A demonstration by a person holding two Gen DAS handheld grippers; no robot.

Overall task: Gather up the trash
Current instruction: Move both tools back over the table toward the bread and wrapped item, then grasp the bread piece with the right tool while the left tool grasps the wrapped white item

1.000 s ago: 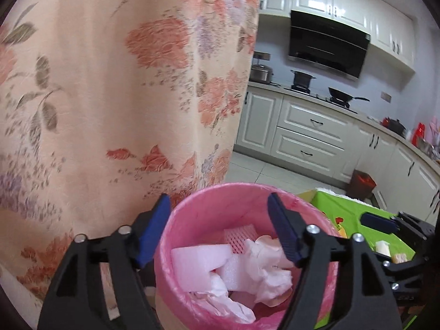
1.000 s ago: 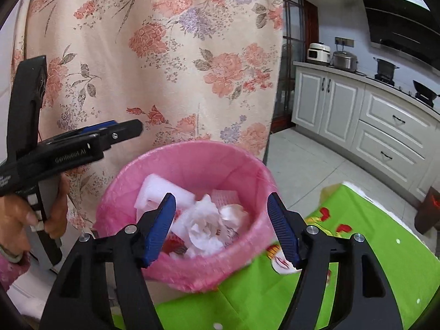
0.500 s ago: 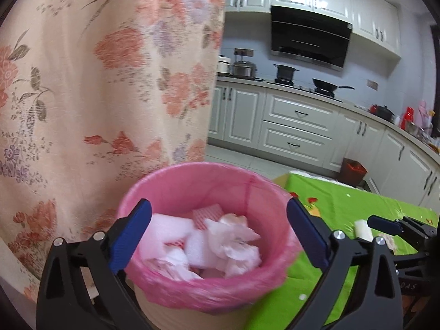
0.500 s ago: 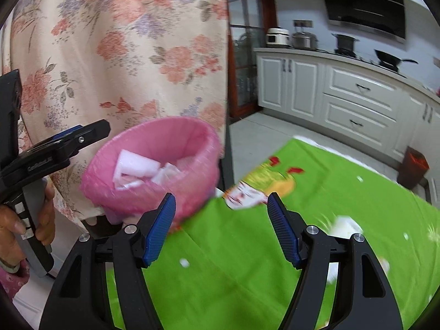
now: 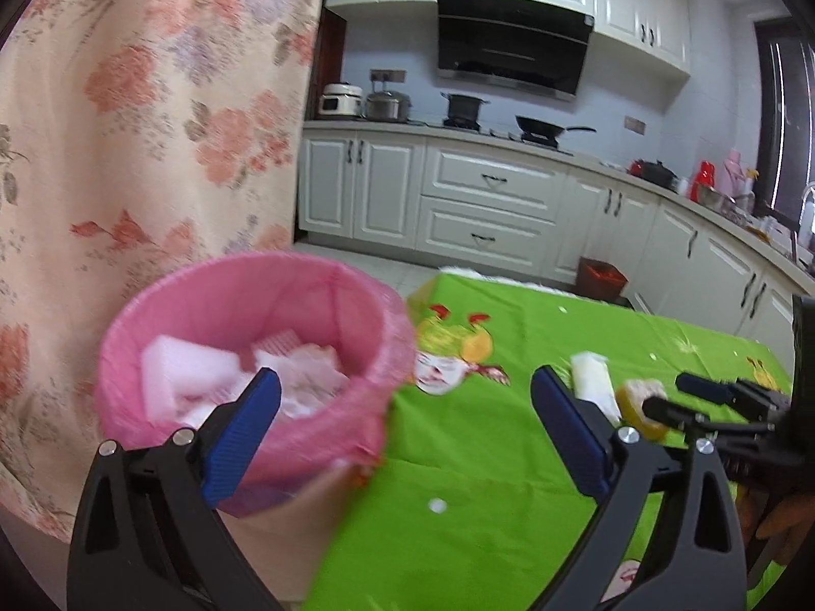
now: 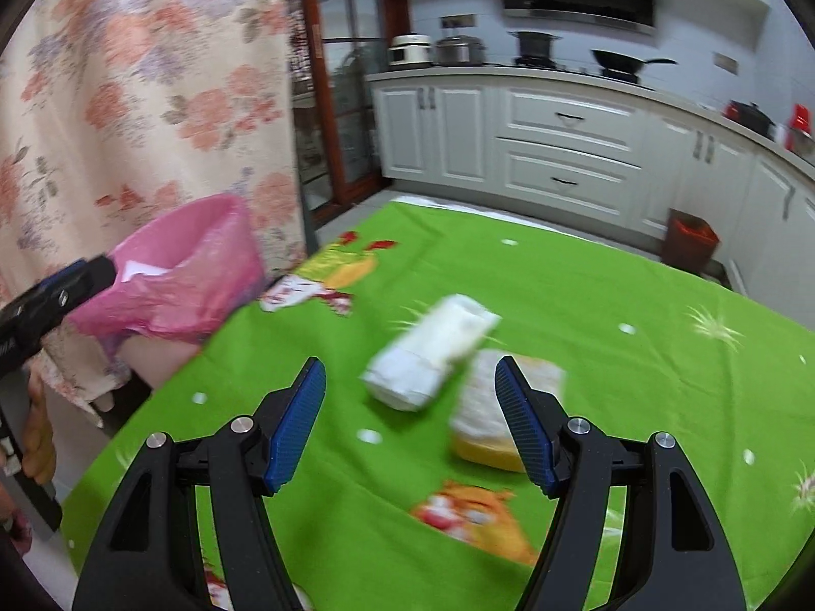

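Observation:
A pink-lined trash bin (image 5: 254, 356) holding white foam and crumpled paper stands at the left end of the green tablecloth (image 5: 509, 458); it also shows in the right wrist view (image 6: 173, 275). A white crumpled wrapper (image 6: 433, 351) and a yellow sponge (image 6: 499, 417) lie on the cloth (image 6: 611, 331). My right gripper (image 6: 410, 422) is open and empty, just short of the wrapper and sponge. My left gripper (image 5: 405, 433) is open and empty, beside the bin. The wrapper (image 5: 593, 382) and sponge (image 5: 639, 402) also show in the left wrist view.
A floral curtain (image 5: 127, 153) hangs behind the bin. White kitchen cabinets (image 6: 560, 153) line the far wall with pots and a pan on the counter. A small red-lined bin (image 6: 690, 244) stands on the floor beyond the table.
Both grippers have swung right, away from the pink bin. The left gripper has opened wider. The right gripper now faces the wrapper and sponge on the cloth.

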